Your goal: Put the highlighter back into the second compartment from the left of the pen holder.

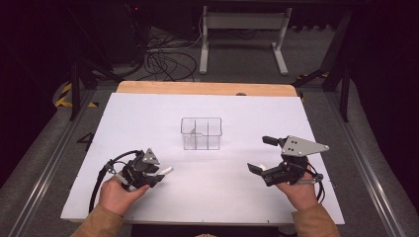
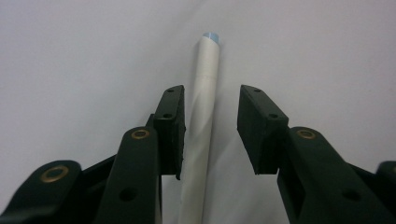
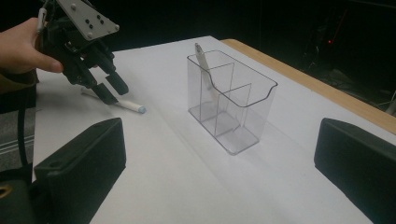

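White paper-wrapped stick (image 2: 201, 126) lies between the parted jaws of the left gripper (image 2: 211, 135).

Right gripper (image 3: 219, 154) gapes wide, facing the clear, divided plastic box (image 3: 232, 100) on the smooth white table (image 3: 177, 186).

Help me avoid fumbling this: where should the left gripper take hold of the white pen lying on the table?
Probably mid-barrel, from above. The pen lies flat between the left gripper's open jaws, its slim round shaft parallel to them, so closing across the barrel should pinch it.
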Available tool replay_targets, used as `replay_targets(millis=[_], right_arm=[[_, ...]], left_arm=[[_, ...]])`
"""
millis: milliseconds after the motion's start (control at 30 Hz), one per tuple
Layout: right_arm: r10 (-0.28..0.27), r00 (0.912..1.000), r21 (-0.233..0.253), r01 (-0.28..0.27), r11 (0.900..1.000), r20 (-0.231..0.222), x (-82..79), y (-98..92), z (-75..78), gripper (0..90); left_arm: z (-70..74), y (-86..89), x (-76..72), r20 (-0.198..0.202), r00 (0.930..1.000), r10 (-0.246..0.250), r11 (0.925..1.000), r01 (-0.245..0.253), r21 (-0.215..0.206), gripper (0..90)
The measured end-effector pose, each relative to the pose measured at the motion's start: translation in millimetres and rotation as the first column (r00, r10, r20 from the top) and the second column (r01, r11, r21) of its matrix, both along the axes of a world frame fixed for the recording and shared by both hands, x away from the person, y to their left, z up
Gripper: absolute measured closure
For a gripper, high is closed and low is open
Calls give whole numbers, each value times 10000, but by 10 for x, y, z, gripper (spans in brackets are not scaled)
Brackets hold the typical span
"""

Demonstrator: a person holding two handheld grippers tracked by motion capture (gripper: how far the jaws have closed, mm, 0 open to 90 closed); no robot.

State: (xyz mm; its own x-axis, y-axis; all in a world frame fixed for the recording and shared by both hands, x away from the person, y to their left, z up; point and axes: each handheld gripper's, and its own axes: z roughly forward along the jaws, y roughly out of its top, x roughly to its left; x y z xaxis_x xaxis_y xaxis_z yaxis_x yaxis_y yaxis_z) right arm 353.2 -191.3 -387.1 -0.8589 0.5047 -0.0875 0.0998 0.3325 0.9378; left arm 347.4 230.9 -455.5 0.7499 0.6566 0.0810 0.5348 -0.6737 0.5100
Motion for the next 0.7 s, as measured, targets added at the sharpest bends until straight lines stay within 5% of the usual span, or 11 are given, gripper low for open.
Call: replay_targets(millis=[300,533,700], right_arm=[[-20,10000,-30,20,10000,-15,1,2,-4,22],[2,10000,-47,-2,10000,-29,1,6,-6,22],[-1,10000,-54,1,10000,-18,1,4,-6,22]], left_arm=[[-43,-33,14,-106,9998,-150,9980,156,607,767],[-67,-58,20,-39,9992,-389,9932,391,1100,767],[-72,-51,31,-123,9990,-439,9932,449,1078,775]])
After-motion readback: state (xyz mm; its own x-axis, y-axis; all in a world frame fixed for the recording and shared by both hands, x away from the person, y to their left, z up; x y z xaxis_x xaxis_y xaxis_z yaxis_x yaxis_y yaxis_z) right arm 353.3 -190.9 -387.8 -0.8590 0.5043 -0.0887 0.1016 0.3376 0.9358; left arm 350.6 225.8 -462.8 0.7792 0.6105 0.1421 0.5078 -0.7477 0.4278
